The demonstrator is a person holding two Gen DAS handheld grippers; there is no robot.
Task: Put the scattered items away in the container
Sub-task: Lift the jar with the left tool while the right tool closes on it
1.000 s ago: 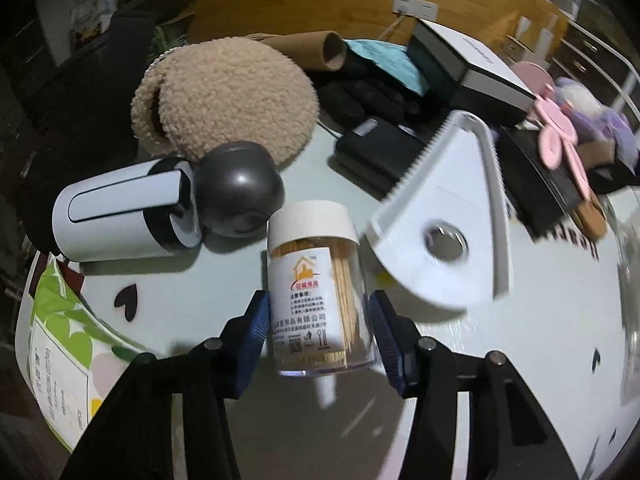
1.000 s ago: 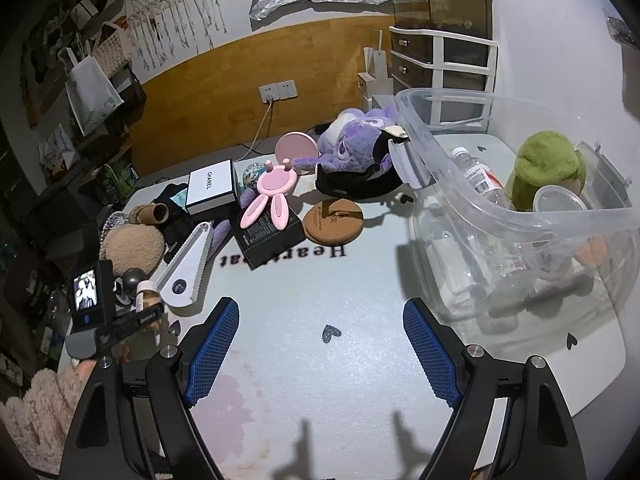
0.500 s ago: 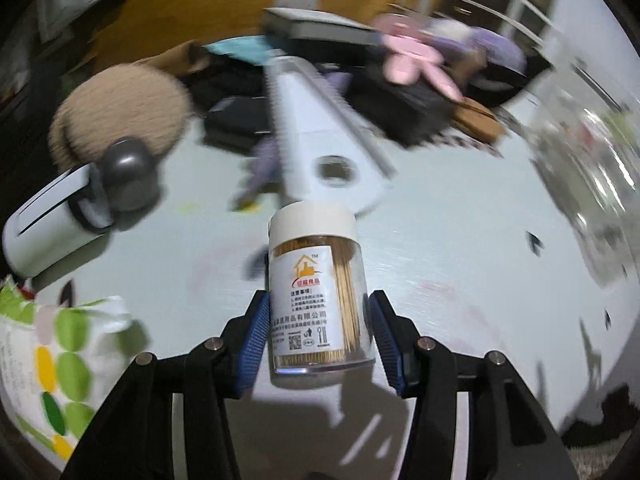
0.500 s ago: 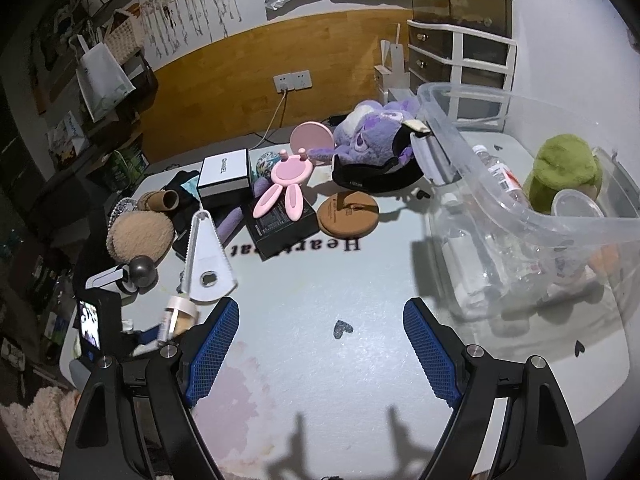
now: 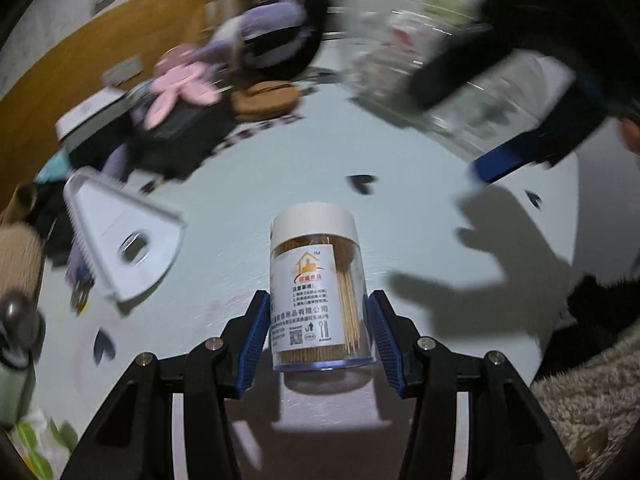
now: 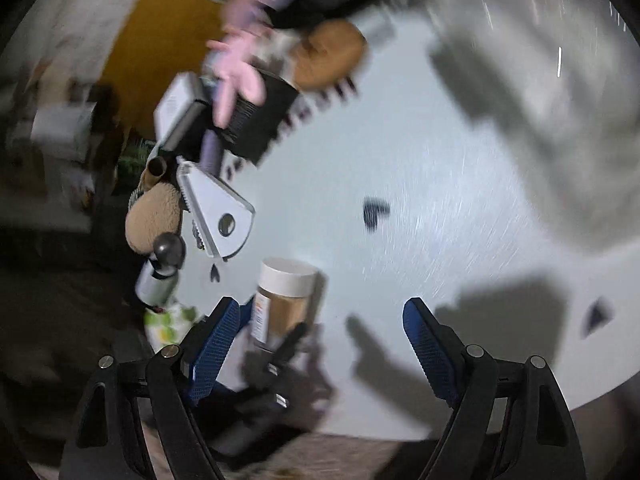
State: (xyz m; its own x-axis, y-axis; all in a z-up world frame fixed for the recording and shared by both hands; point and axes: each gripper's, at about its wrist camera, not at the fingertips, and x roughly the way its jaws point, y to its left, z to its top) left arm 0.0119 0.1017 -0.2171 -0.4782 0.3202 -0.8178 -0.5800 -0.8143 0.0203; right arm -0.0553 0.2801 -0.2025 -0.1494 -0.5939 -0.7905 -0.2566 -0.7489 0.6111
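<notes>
My left gripper (image 5: 318, 336) is shut on a clear toothpick jar (image 5: 316, 292) with a white lid and a white label, held above the pale table (image 5: 320, 152). The right wrist view shows the same jar (image 6: 280, 300) low at the left, carried by the left gripper's dark fingers. My right gripper (image 6: 320, 344) stands open and wide, nothing between its blue pads, pointing down at the table (image 6: 400, 160). One of its blue pads (image 5: 508, 160) shows blurred at the upper right of the left wrist view. The clear plastic container (image 5: 460, 92) is a blur behind it.
Along the table's left lie a white triangular comb-edged tool (image 5: 120, 240), a black box with a pink bunny-eared item (image 5: 176, 88), a brown round disc (image 5: 264, 100), a purple plush (image 5: 264, 28), a beige fluffy pad (image 6: 154, 216) and a grey-and-white device (image 6: 164, 264). A fleece sleeve (image 5: 592, 400) is at lower right.
The left gripper has carried the jar away from the cluttered left side toward the container, rolling as it went. The right gripper has dropped toward the table and tilted, staying open.
</notes>
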